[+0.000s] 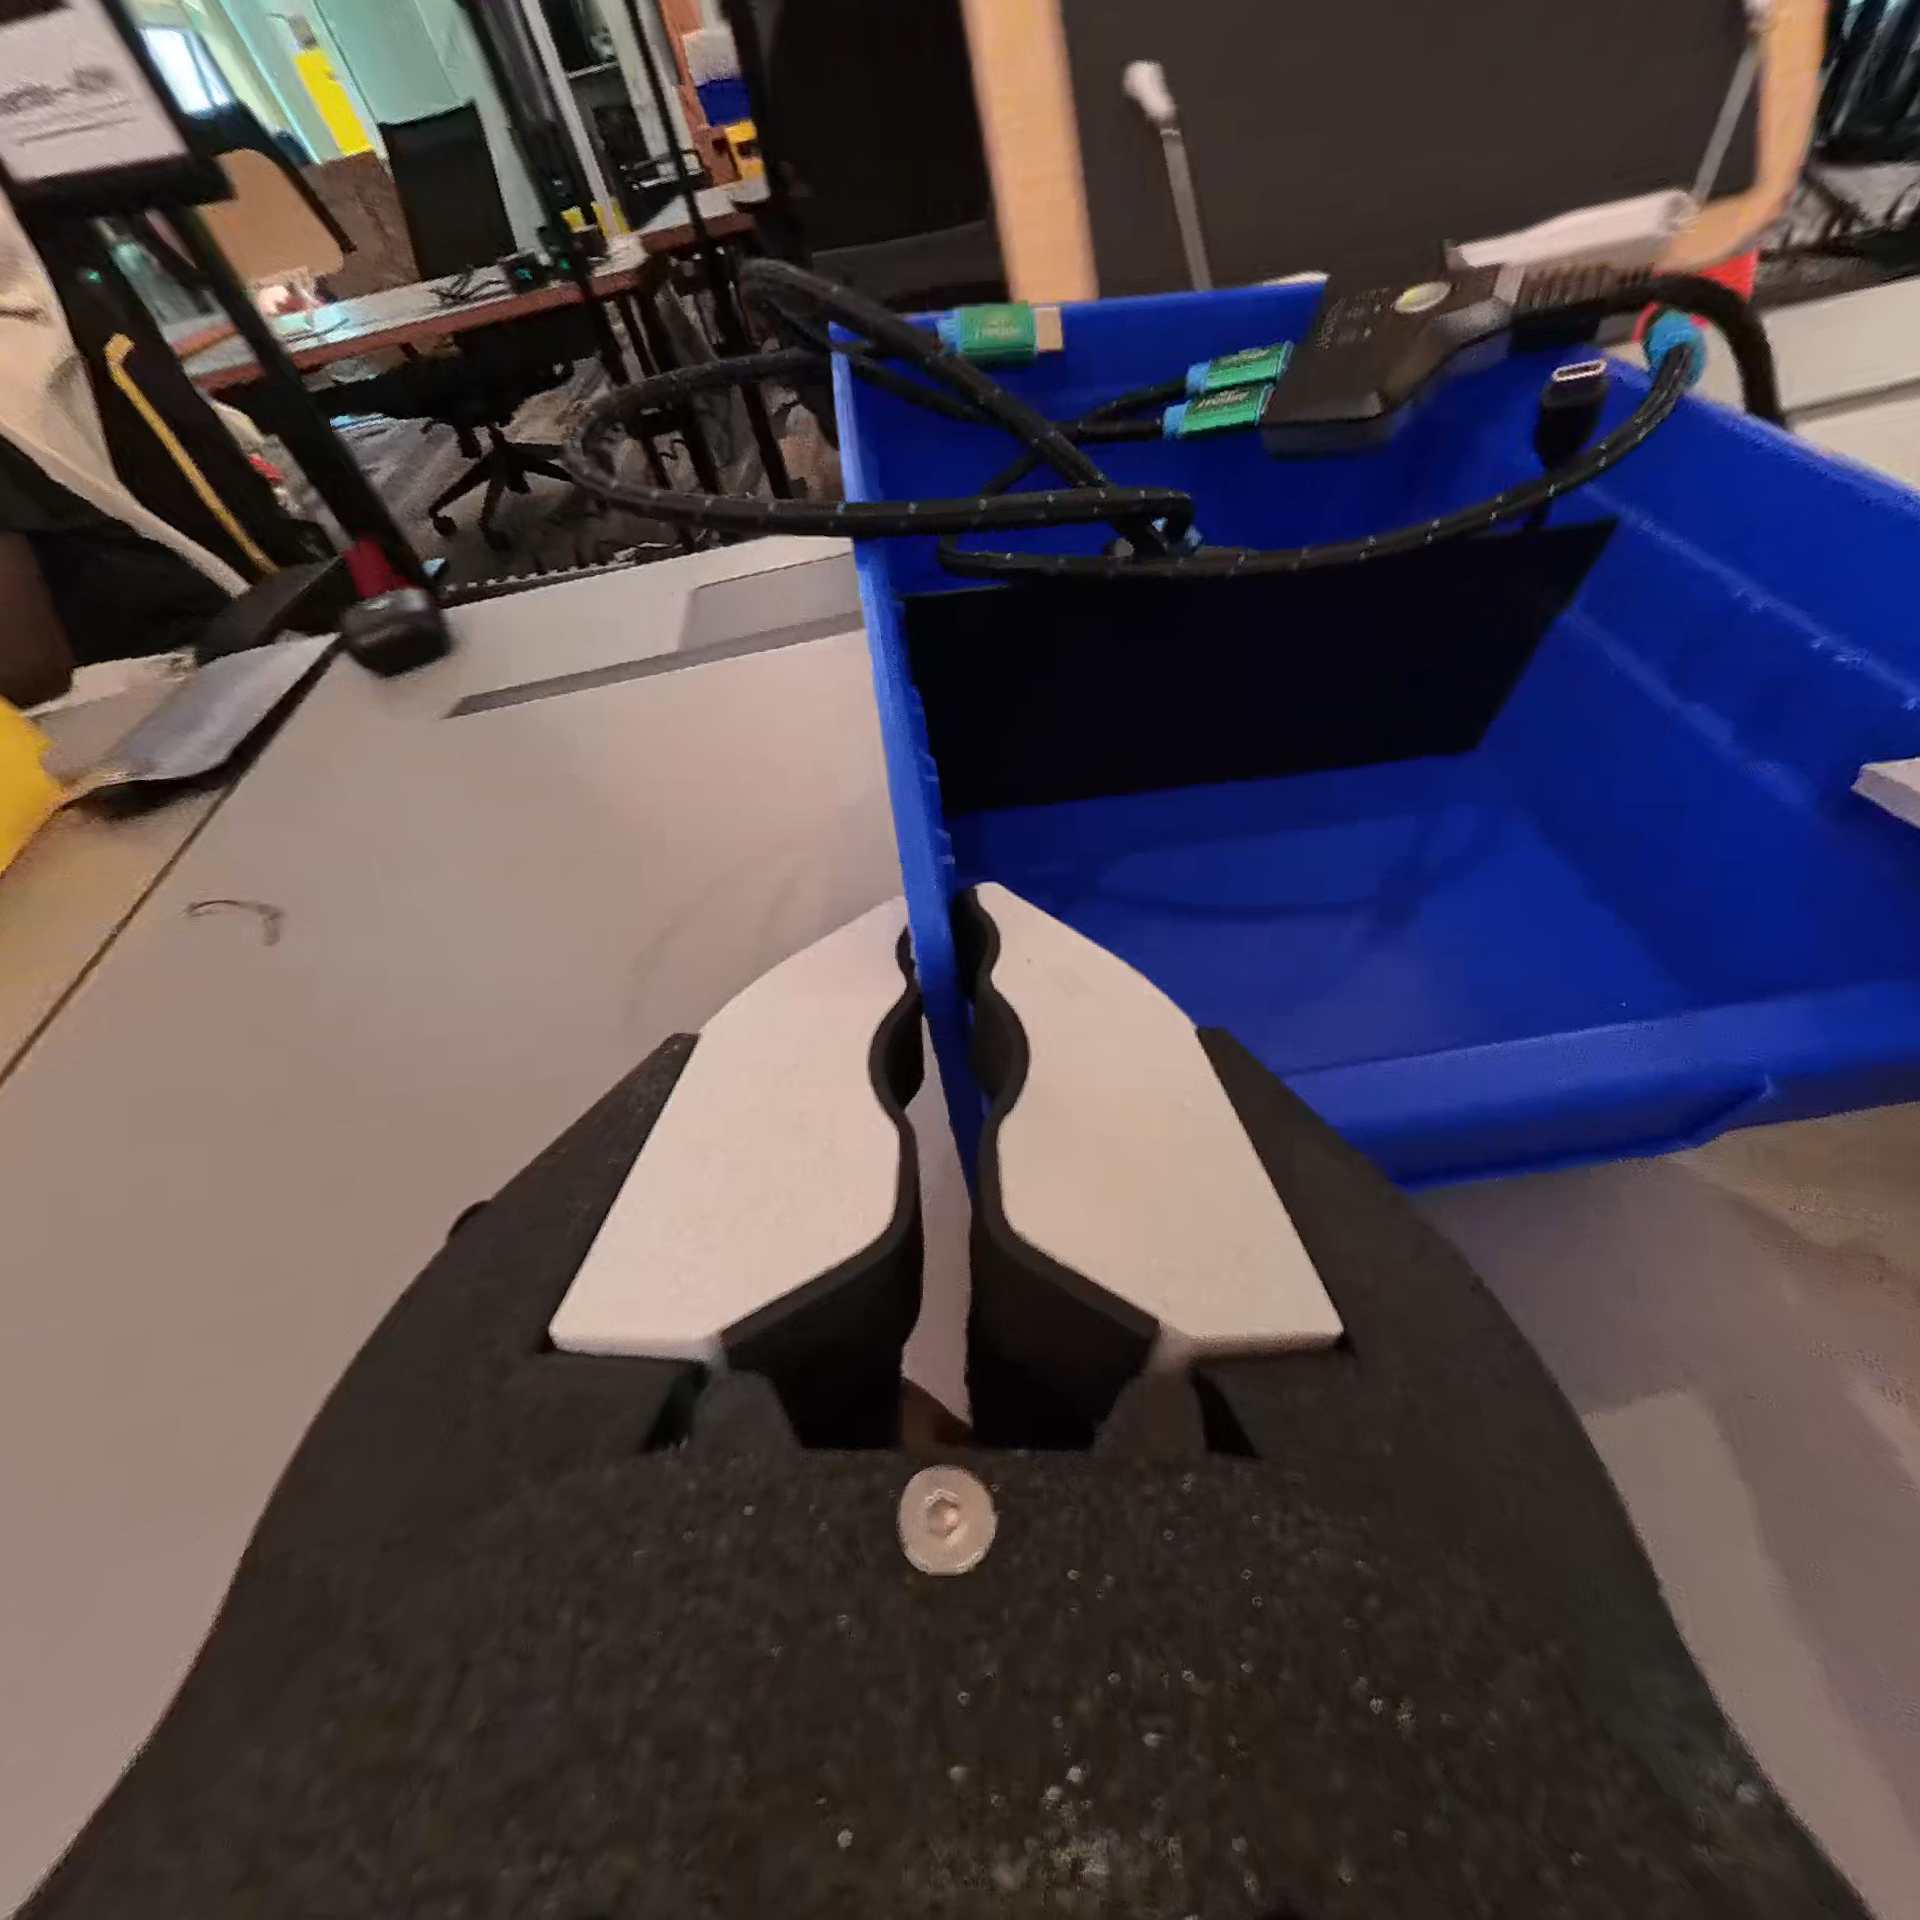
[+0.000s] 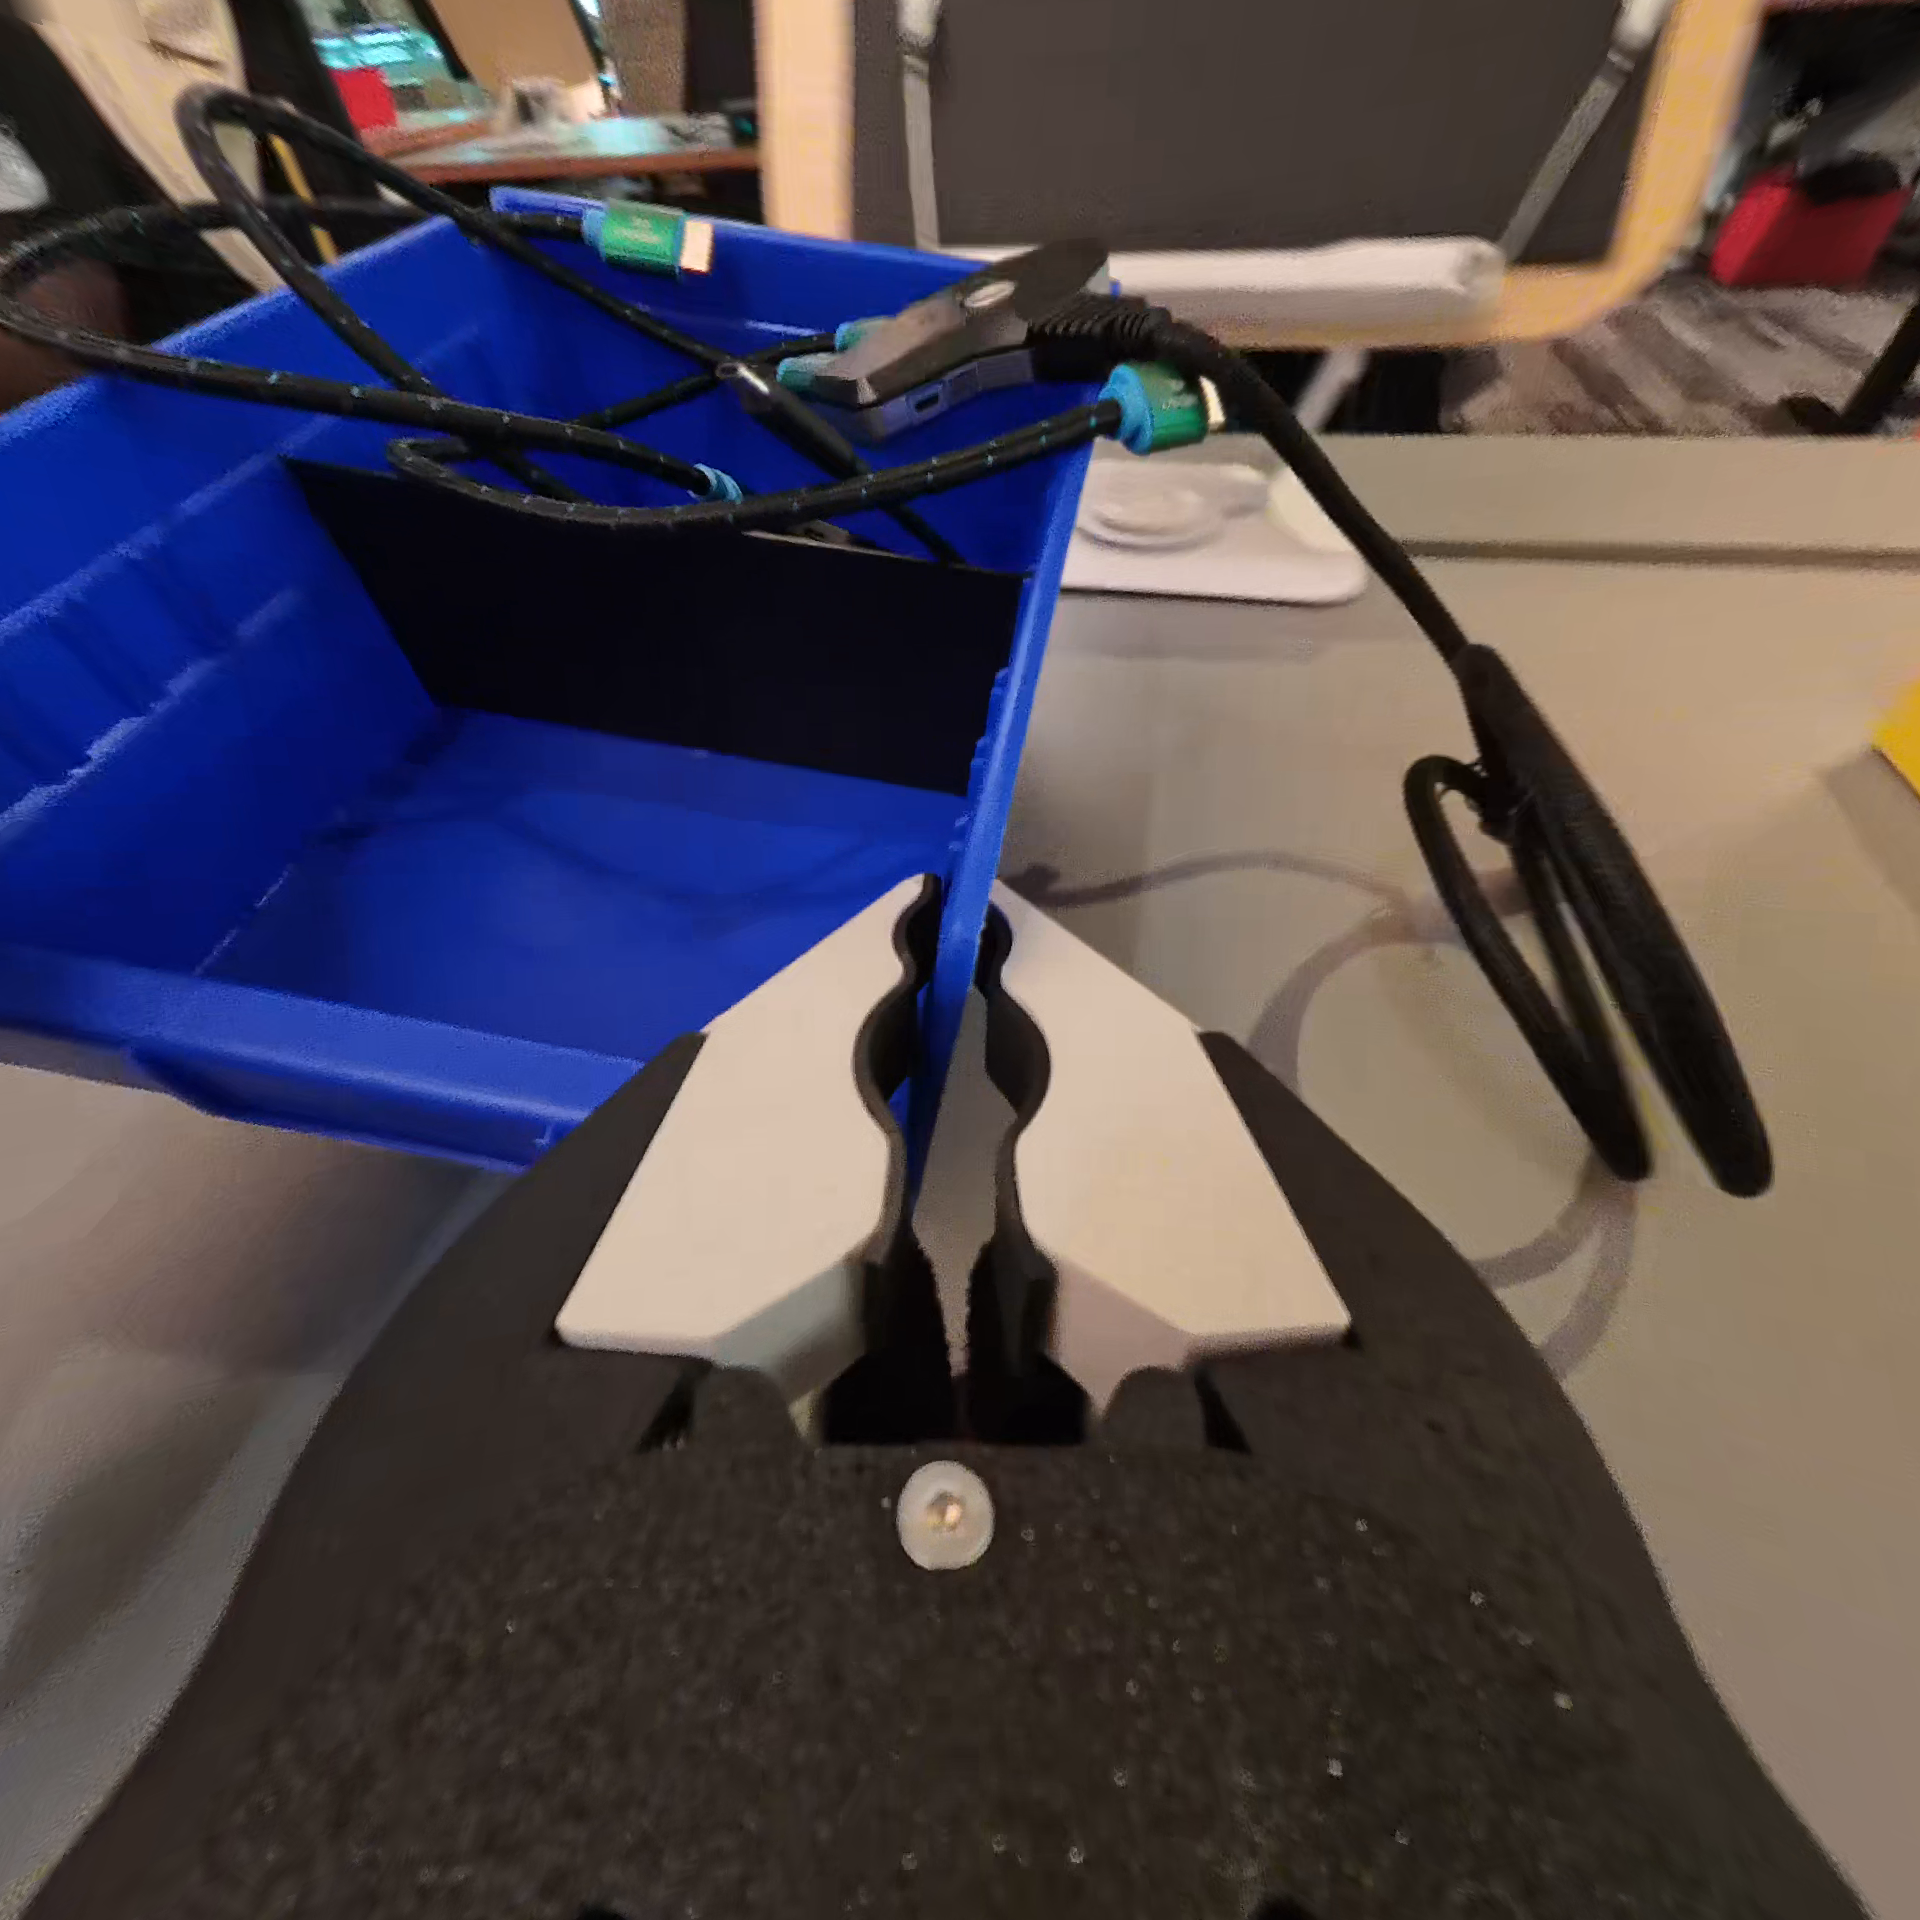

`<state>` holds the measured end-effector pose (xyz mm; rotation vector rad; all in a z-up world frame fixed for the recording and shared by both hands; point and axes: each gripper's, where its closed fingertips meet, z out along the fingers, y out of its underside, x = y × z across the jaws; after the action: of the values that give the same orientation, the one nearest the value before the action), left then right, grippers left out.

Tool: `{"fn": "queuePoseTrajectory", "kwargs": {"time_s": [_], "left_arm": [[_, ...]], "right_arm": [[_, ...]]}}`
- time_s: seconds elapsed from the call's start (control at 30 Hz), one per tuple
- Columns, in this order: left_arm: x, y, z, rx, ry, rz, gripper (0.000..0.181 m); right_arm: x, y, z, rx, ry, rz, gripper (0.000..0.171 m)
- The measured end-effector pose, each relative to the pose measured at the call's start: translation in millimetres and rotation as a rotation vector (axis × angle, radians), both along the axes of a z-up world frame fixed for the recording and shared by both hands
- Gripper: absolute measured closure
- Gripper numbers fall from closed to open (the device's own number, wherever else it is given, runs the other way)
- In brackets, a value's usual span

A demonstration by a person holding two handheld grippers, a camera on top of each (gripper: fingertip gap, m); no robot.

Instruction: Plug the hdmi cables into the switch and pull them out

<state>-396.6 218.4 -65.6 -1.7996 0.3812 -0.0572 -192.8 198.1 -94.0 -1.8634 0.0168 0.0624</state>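
Note:
A blue plastic bin (image 1: 1558, 1070) stands on the grey table, tilted. My left gripper (image 1: 940, 935) is shut on the bin's left side wall (image 1: 935, 831). My right gripper (image 2: 961, 925) is shut on the bin's right side wall (image 2: 997, 790). A black divider (image 1: 1226, 675) splits the bin. Behind it lies the dark HDMI switch (image 1: 1361, 353) (image 2: 935, 353) with two green-ended HDMI plugs (image 1: 1226, 390) in its side. Another green plug (image 1: 997, 332) (image 2: 644, 237) rests free on the far rim, and a further one (image 2: 1164, 410) hangs at the right rim. Black braided cables (image 2: 499, 416) loop over the bin.
A thick black cable (image 2: 1558, 914) runs from the switch down onto the table at the right and coils there. A white pad (image 2: 1205, 540) lies beyond the bin. A yellow thing (image 1: 21, 790) sits at the left table edge. Chairs and desks stand behind. Left tips to right tips: about 20 cm.

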Motion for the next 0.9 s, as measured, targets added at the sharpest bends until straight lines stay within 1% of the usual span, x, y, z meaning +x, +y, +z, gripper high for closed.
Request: {"fn": "queuePoseTrajectory", "kwargs": {"time_s": [0.1, 0.2, 0.27, 0.33, 0.43, 0.5, 0.57, 0.63, 0.67, 0.77, 0.83, 0.9], "left_arm": [[-71, 9, -1, 0.017, -0.016, -0.003, 0.178], [-127, 28, -15, -0.013, -0.041, -0.006, 0.178], [-151, 40, -30, -0.067, -0.06, 0.001, 0.178], [-163, 48, -48, -0.111, -0.069, 0.024, 0.177], [-169, 59, -55, -0.082, -0.003, 0.071, 0.175], [-173, 63, -56, -0.104, 0.014, 0.115, 0.173], [-176, 66, -56, -0.114, -0.033, 0.146, 0.173], [-176, 66, -57, -0.137, -0.08, 0.152, 0.173], [-178, 66, -58, -0.148, -0.086, 0.161, 0.171], [-181, 64, -52, -0.142, -0.059, 0.188, 0.156], [-180, 59, -33, -0.068, -0.027, 0.204, 0.152], [-177, 46, -8, 0.033, -0.005, 0.231, 0.152]], "right_arm": [[-71, 12, 9, 0.024, -0.019, 0.031, 0.167], [-131, 27, 5, 0.021, -0.063, 0.036, 0.167], [-157, 37, -2, -0.001, -0.079, 0.025, 0.167], [-170, 49, -13, -0.037, -0.081, 0.007, 0.167], [-176, 64, -30, -0.04, -0.014, 0.015, 0.167], [-179, 68, -30, -0.031, 0.015, 0.068, 0.165], [-185, 63, -30, -0.061, 0.018, 0.162, 0.162], [-187, 47, -26, -0.085, 0.033, 0.265, 0.146], [-187, 34, -20, -0.081, 0.032, 0.33, 0.142], [-168, -9, -6, -0.024, -0.019, 0.496, 0.141], [-135, -35, -4, -0.005, -0.057, 0.565, 0.141], [-90, -53, -7, -0.008, -0.047, 0.583, 0.141]]}}
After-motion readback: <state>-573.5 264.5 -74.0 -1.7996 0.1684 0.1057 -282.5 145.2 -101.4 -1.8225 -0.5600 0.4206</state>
